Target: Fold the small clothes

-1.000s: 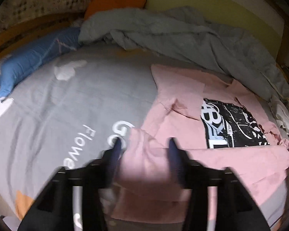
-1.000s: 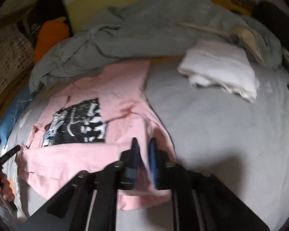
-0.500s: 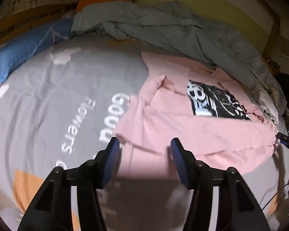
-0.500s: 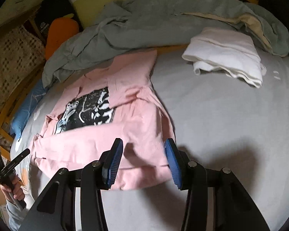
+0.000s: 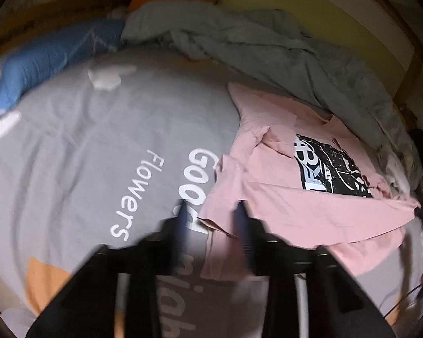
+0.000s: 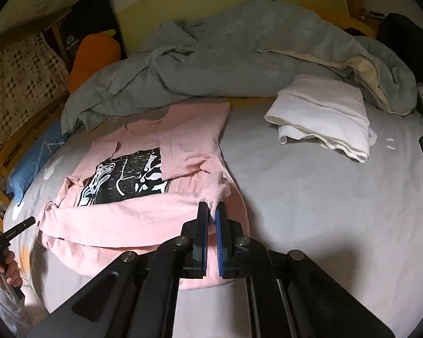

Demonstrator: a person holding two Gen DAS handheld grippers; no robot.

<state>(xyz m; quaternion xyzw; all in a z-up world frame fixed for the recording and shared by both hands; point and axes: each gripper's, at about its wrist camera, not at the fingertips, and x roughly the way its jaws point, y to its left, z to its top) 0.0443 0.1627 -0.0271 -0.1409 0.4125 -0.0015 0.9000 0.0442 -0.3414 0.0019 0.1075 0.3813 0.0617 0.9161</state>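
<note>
The left gripper, jaws closing, straddles the pink shirt's corner on the grey sheet.

Right tongs pinched shut; left tongs (blurred) closing, still apart.

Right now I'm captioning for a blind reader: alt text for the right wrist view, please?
The right claw is shut on a pinch of a pink T-shirt with a black print, half folded on a grey bed sheet. A folded white garment lies beyond, before a rumpled grey duvet.
</note>
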